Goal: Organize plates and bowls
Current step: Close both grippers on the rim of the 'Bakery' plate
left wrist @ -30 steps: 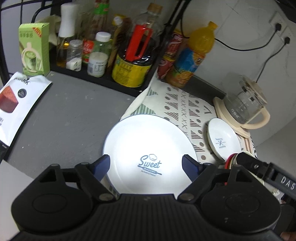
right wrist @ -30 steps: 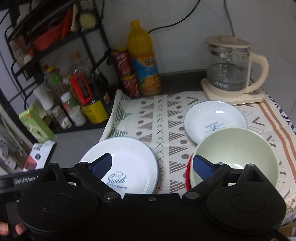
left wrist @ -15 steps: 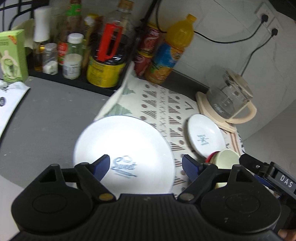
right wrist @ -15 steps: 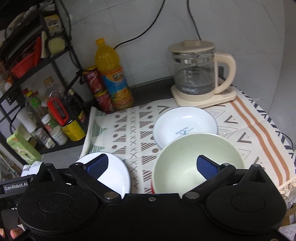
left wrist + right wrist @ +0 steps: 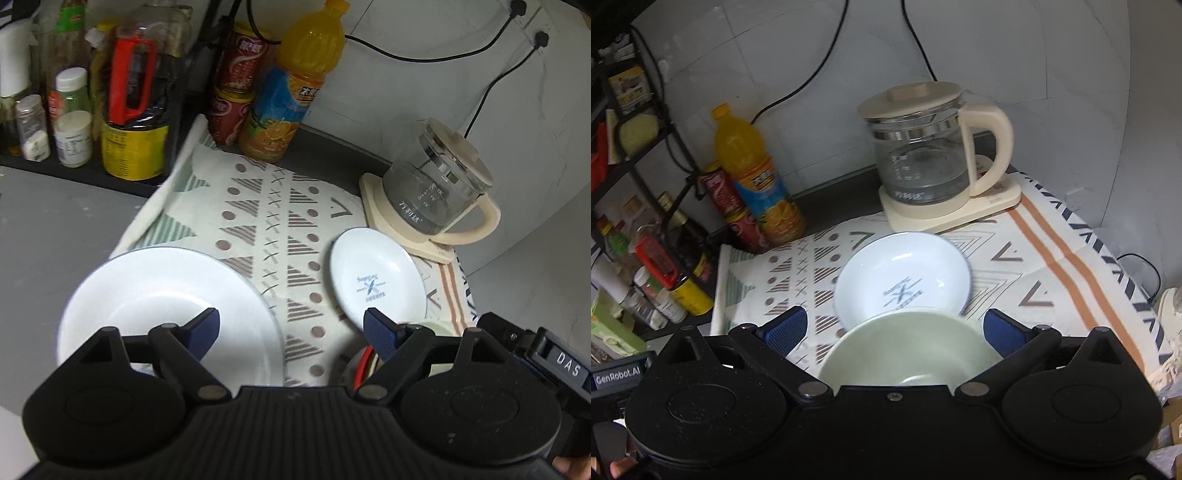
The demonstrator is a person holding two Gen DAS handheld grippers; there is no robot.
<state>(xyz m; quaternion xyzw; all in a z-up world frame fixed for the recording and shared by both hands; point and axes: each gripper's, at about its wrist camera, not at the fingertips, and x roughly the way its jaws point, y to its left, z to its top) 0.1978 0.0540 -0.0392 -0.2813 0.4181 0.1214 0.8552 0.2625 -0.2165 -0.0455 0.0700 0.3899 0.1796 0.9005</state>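
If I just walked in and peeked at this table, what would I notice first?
Probably the big round white plate glowing at the near left edge of the patterned cloth, with the smaller white dish in the middle and a pale green bowl just in front of it. Behind them, the clear glass kettle with a cream handle stands at the back right, and a bright orange juice bottle stands at the back left.

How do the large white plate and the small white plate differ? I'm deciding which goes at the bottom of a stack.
The large white plate is clearly wider than the small white plate. The large white plate lies at the patterned mat's left edge, half on the grey counter; the small white plate lies wholly on the mat, near the glass kettle. Both are white, empty and upright.
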